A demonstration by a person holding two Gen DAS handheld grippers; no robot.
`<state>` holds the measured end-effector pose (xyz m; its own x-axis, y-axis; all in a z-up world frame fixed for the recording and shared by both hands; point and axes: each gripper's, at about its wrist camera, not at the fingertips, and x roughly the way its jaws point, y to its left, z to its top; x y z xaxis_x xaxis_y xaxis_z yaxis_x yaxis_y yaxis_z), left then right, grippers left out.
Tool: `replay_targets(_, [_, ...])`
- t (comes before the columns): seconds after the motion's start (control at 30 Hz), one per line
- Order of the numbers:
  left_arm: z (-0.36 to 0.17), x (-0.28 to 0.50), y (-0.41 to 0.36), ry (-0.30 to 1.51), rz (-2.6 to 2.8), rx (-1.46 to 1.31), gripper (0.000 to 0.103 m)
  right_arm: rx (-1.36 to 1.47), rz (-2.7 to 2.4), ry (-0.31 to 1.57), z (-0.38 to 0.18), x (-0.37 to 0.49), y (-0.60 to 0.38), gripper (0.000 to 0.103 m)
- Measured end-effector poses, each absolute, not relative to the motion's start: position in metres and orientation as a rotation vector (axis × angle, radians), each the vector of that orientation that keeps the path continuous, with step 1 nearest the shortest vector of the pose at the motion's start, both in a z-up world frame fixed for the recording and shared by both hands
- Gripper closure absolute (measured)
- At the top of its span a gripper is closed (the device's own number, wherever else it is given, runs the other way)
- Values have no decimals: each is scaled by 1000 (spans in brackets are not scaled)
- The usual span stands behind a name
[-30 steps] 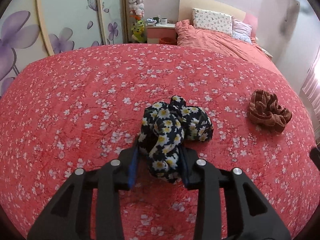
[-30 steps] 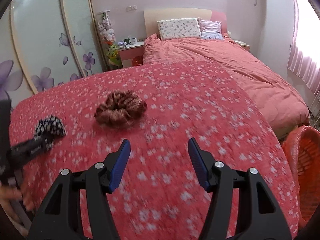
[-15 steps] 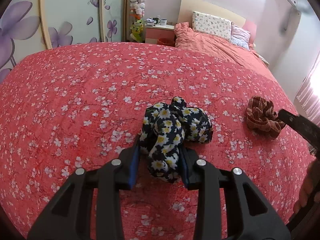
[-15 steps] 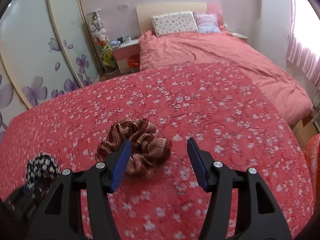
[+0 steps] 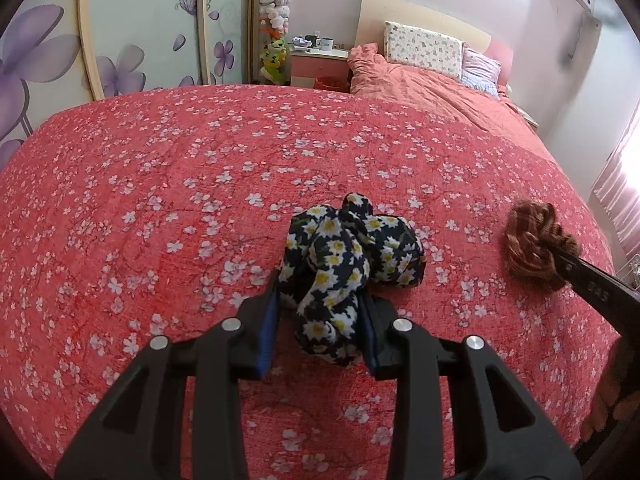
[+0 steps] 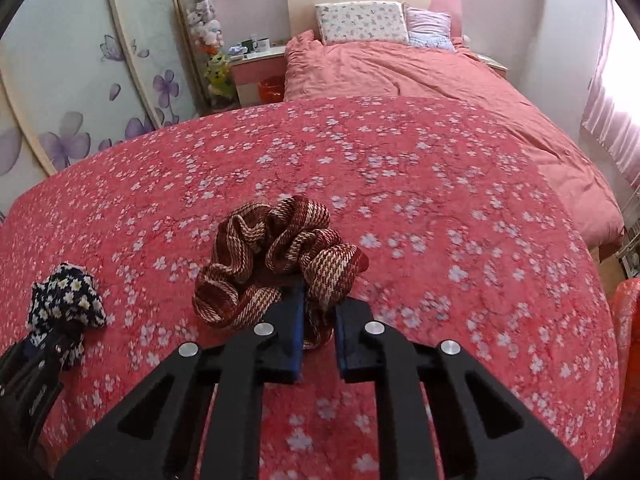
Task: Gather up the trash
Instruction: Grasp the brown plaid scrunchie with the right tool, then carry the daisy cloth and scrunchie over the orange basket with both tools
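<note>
Left gripper [image 5: 318,322] clamped on navy daisy-print scrunchie [image 5: 352,256] resting on red floral bedspread [image 5: 160,184], right gripper [image 6: 316,332] pinching near edge of brown striped scrunchie [image 6: 276,256] on same bedspread, scrunchies apart, orange basket [image 6: 626,320] at right edge

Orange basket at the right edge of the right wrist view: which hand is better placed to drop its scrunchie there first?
Right, probably. The right gripper is shut on the brown striped scrunchie, and the orange basket lies just to its right. The left gripper holds the daisy scrunchie farther left.
</note>
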<state>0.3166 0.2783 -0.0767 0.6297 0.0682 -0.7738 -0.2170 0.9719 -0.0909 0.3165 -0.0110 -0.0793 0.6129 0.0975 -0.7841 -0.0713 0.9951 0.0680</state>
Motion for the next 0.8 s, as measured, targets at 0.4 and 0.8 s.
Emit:
replay_targets(0.4, [-73, 316, 276, 853, 158, -222, 91, 26, 31, 826, -60, 278, -56, 91])
replay_targets(0.8, [-32, 287, 229, 773, 69, -144, 92, 87, -12, 742, -31, 238, -112, 91])
